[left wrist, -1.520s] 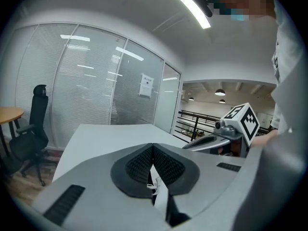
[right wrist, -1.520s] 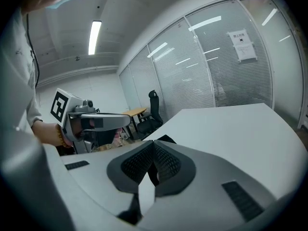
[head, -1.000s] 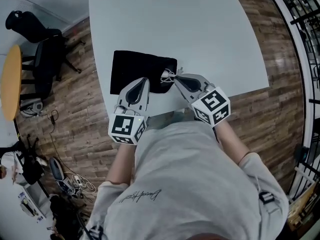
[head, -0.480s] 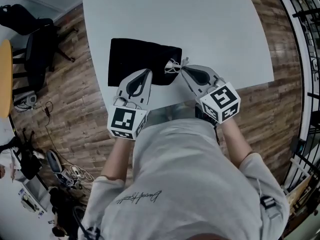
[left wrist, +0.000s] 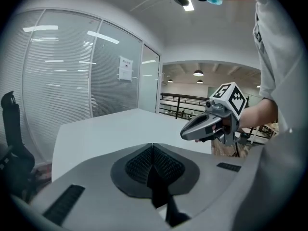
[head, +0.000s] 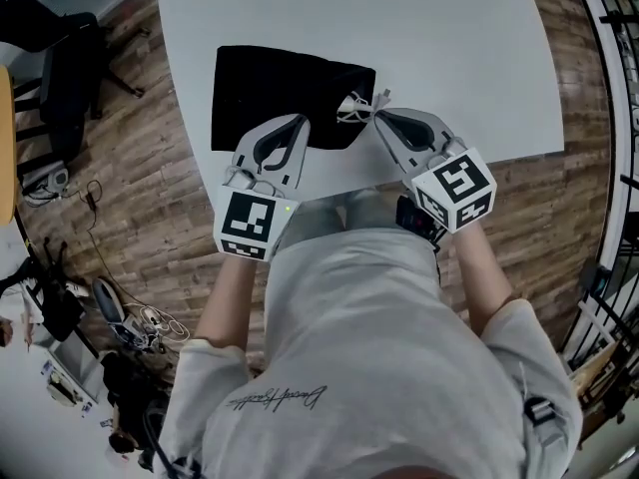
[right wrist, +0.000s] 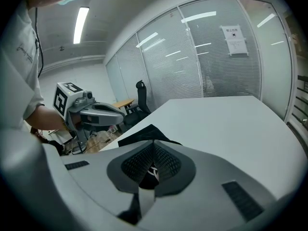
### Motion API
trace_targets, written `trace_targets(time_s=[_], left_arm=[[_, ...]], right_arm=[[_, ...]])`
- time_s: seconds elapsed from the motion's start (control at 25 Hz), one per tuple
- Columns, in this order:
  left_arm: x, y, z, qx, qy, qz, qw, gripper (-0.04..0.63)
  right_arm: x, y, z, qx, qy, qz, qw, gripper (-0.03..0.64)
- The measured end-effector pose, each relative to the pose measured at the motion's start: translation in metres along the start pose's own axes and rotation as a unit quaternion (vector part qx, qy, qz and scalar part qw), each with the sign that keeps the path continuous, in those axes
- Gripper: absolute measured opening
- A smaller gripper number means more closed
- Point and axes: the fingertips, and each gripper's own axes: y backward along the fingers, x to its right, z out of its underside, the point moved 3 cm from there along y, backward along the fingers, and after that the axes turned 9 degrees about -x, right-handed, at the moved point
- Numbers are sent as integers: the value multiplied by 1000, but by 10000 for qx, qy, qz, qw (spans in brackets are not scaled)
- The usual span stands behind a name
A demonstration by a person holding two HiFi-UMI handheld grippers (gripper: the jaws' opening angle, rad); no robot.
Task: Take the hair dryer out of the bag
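Observation:
A flat black bag [head: 285, 98] lies on the white table [head: 439, 48] near its front edge, and its white drawstring [head: 355, 108] is bunched at its right end. No hair dryer shows. My left gripper [head: 298, 123] is shut and empty, with its tip over the bag's near edge. My right gripper [head: 378, 116] is shut too, its tip right beside the drawstring; I cannot tell whether it touches the cord. In the right gripper view the bag [right wrist: 144, 131] lies just beyond the closed jaws. The left gripper view shows bare table [left wrist: 110, 129] and the right gripper [left wrist: 211, 124].
The table's front edge [head: 469, 163] runs just in front of my body. A black office chair [head: 60, 58] stands on the wood floor at the left, with cables and clutter [head: 120, 337] below it. A railing [head: 611, 28] runs along the right side.
Both grippers have sunk toward the table and come closer to the bag's near edge. Their jaws stayed shut. The bag has not moved on the table.

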Motion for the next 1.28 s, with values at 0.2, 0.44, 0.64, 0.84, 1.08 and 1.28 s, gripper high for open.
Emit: trace_targets(time_s=[0.2, 0.44, 0.64, 0.84, 1.08, 1.28], left_arm=[[3, -19, 15, -473, -714, 182, 9962, 14], [1, -30, 26, -719, -898, 250, 9930, 14], [-10, -37, 33, -939, -947, 305, 9906, 46], [-23, -47, 34, -1128, -1078, 354, 9871, 91], [-26, -63, 47, -1616, -1599, 422, 9729, 141], [-25, -71, 54, -1831, -1861, 426, 9644, 162]], right_arm=[[1, -12, 8, -153, 110, 12, 9998, 25], [4, -23, 17, -247, 67, -5, 9997, 25], [11, -23, 18, -273, 80, 81, 9996, 25], [17, -29, 25, -430, 249, 261, 9984, 25], [10, -38, 29, -608, 391, 119, 9973, 25], [12, -43, 31, -633, 434, 138, 9970, 25]])
